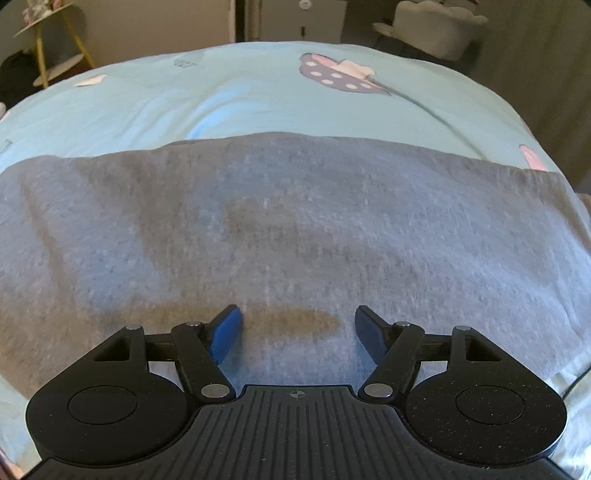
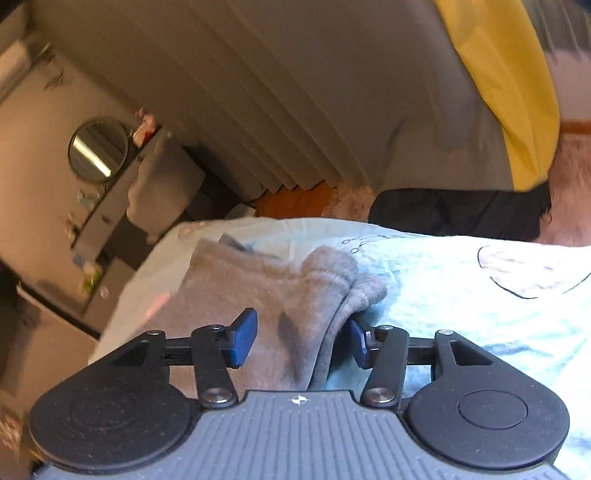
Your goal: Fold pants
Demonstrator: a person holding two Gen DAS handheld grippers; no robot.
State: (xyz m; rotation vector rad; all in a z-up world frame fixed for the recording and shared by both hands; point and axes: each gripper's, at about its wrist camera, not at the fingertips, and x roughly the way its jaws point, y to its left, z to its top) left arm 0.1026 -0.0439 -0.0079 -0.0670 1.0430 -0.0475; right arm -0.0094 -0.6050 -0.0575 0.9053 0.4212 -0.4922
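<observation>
Grey sweatpants (image 1: 288, 229) lie flat across a light blue bedsheet (image 1: 229, 96). My left gripper (image 1: 297, 325) is open just above the near part of the fabric, holding nothing. In the right wrist view the ribbed cuff ends of the pants (image 2: 332, 273) lie bunched on the sheet (image 2: 461, 295). My right gripper (image 2: 301, 338) is open with the stacked leg edge between its blue pads (image 2: 243, 339), which stand apart from the cloth.
A mushroom print (image 1: 340, 75) marks the sheet's far side. A yellow-legged side table (image 1: 48, 44) and a white chair (image 1: 436, 29) stand beyond the bed. Grey curtains (image 2: 295, 92), a round mirror (image 2: 98, 147) and a yellow cloth (image 2: 509, 85) show behind.
</observation>
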